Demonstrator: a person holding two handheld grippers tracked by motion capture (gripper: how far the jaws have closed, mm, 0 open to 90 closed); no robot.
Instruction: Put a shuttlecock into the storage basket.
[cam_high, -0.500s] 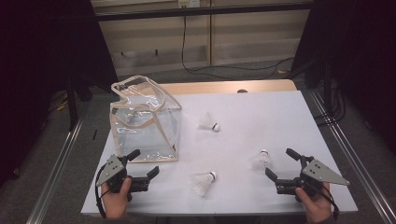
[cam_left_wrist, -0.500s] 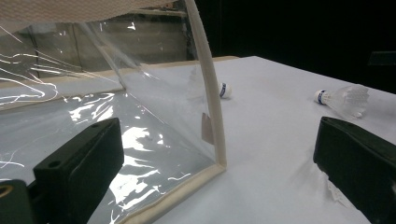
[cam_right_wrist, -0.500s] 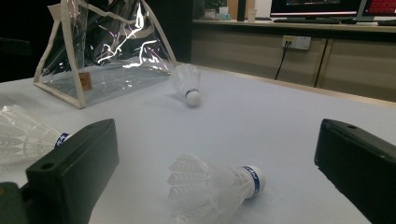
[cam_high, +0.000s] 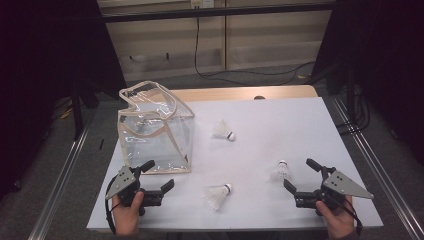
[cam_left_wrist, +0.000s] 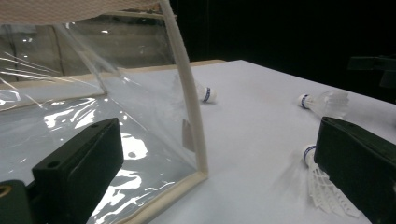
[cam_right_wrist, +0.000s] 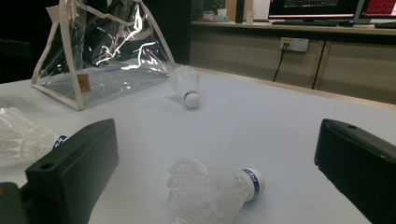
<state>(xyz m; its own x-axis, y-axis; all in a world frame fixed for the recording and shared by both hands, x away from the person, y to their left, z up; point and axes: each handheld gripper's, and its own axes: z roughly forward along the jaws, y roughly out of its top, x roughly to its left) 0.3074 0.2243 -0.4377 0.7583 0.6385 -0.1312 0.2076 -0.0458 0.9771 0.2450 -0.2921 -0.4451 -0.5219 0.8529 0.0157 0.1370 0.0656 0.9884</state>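
Note:
A clear plastic bag (cam_high: 155, 132) with beige trim stands open at the table's left. Three white shuttlecocks lie on the white tabletop: one mid-table (cam_high: 223, 131), one near the front (cam_high: 218, 195), one at the right (cam_high: 280, 171). My left gripper (cam_high: 160, 174) is open just in front of the bag's near corner (cam_left_wrist: 191, 116), which shows between its jaws without touching them. My right gripper (cam_high: 298, 173) is open too, and the right shuttlecock (cam_right_wrist: 215, 189) lies on the table between its jaws, apart from both.
The white table (cam_high: 280, 120) ends in a wooden strip at the back and metal rails along both sides. In the right gripper view, a counter with monitors (cam_right_wrist: 322, 9) stands beyond the table. Bare tabletop stretches across the back right.

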